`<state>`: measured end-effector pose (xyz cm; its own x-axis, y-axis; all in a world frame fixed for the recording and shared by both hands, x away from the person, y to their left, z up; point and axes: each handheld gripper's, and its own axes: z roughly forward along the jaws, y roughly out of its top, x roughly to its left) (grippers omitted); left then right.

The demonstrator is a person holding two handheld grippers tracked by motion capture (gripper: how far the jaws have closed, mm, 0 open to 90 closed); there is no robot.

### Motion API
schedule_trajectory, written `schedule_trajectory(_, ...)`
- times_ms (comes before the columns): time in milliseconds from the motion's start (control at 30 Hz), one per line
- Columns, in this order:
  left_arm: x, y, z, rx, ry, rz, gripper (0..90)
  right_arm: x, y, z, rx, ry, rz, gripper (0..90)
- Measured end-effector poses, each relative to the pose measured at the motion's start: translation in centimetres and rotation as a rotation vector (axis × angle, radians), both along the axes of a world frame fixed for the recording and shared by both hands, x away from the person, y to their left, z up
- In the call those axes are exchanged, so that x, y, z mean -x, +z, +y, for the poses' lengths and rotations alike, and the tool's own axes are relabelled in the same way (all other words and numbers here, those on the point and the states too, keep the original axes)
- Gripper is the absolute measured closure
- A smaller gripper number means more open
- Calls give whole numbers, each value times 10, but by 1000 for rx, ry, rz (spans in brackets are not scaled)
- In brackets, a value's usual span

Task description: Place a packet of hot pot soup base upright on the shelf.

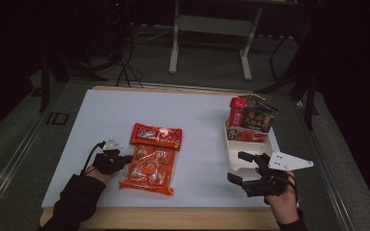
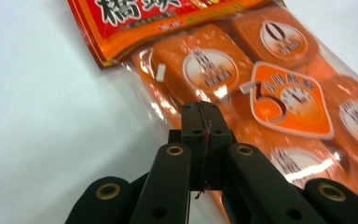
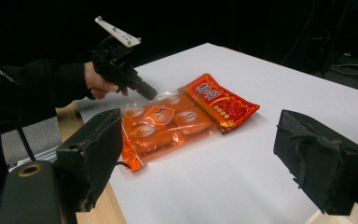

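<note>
Lying flat on the white table (image 1: 101,125), the orange snack pack (image 1: 150,161) meets the left gripper (image 1: 120,160) at its edge; close up, those jaws press together on its clear film; the right gripper (image 3: 200,154) waits spread wide, nothing lifted yet.

White surface (image 1: 197,139) with a wooden edge, two things lying on it.
An orange snack bag (image 1: 151,159) lies flat left of centre; a white tray (image 1: 250,154) holding upright packets (image 1: 250,118) sits at the right edge.
</note>
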<state>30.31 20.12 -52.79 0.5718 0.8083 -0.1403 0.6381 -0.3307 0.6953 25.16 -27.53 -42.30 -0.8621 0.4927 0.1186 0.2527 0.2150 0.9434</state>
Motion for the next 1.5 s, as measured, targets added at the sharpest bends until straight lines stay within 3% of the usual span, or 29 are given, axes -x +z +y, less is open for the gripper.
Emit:
schedule_trajectory(167,4,-7,1,27,-6,31,900,1,1,2,1,5,-1,155)
schedule_trajectory(367,4,-10,-4,19,-6,29,900,1,0,2,3,5,3,155)
schedule_trajectory(467,5,-10,-7,37,-11,35,900,0,-2,3,6,8,7,155)
schedule_trajectory(767,4,-10,-39,33,-76,35,900,1,-2,5,15,14,5,155)
schedule_trajectory(1033,2,-8,-52,32,-101,34,900,1,-2,4,13,13,5,155)
schedule_trajectory(1233,-13,-8,-45,33,-33,18,900,2,-2,3,15,10,1,155)
schedule_trajectory(1300,-18,-8,-42,52,-5,17,900,2,-2,2,17,8,0,155)
schedule_trajectory(1500,-28,-9,-48,33,-5,7,900,1,-2,0,12,3,4,155)
